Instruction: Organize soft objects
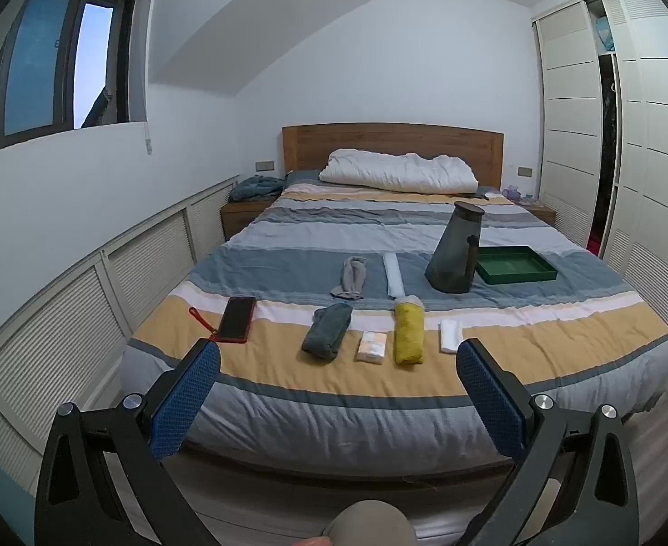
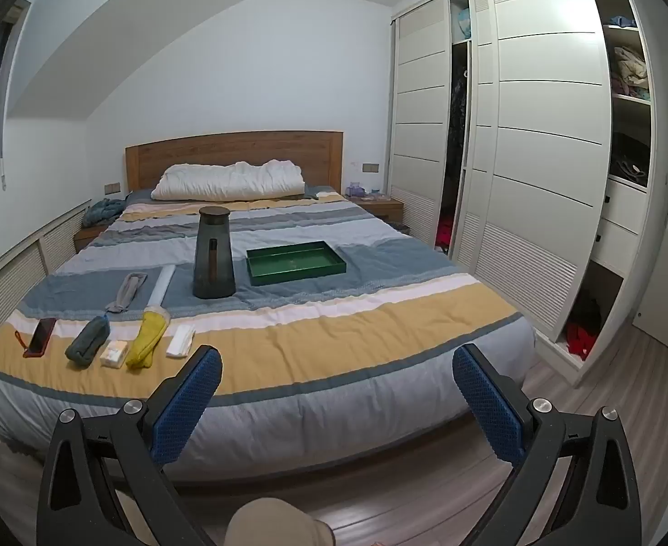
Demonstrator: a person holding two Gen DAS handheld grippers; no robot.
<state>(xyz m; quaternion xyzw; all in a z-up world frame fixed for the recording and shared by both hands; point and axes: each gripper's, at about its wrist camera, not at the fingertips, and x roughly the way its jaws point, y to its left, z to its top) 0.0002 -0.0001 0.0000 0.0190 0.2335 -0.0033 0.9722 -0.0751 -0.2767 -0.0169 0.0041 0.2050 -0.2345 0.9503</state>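
Left gripper wide open, empty, short of bed; on bedspread: yellow towel roll, dark cloth roll, grey socks, green tray, dark jug, phone

A bedroom with white walls, a sloped ceiling, a dark-framed window, a wooden headboard, a white sliding wardrobe and a pale wood floor.

Both wrist views face the bed from its foot, right view further right.
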